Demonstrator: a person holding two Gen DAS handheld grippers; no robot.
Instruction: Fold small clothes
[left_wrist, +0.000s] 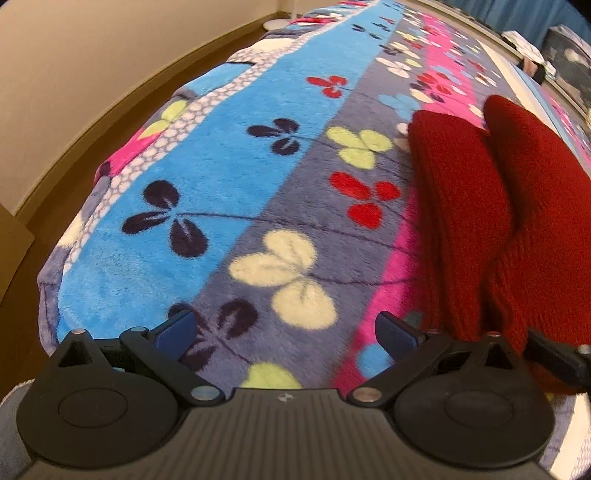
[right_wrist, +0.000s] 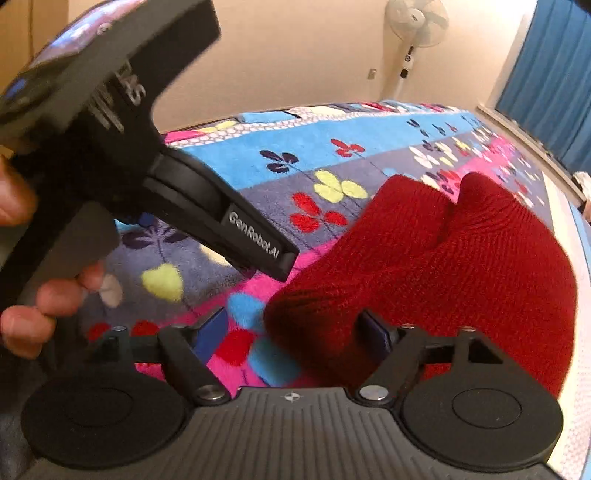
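Both grippers, left (left_wrist: 284, 332) and right (right_wrist: 291, 334), hover with jaws spread and empty beside the red knit garment (right_wrist: 443, 266) on the flowered blanket (left_wrist: 229, 192).

Dark red knitted garment (right_wrist: 443, 258), ribbed, lying flat on flowered fleece blanket (left_wrist: 229, 177). Two rounded lobes at the far end, a crease between them. Near edge bunched and thick.

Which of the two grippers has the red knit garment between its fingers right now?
The right gripper: the red knit garment reaches between its open fingers. The left gripper, also open, spans only the flowered fleece blanket.
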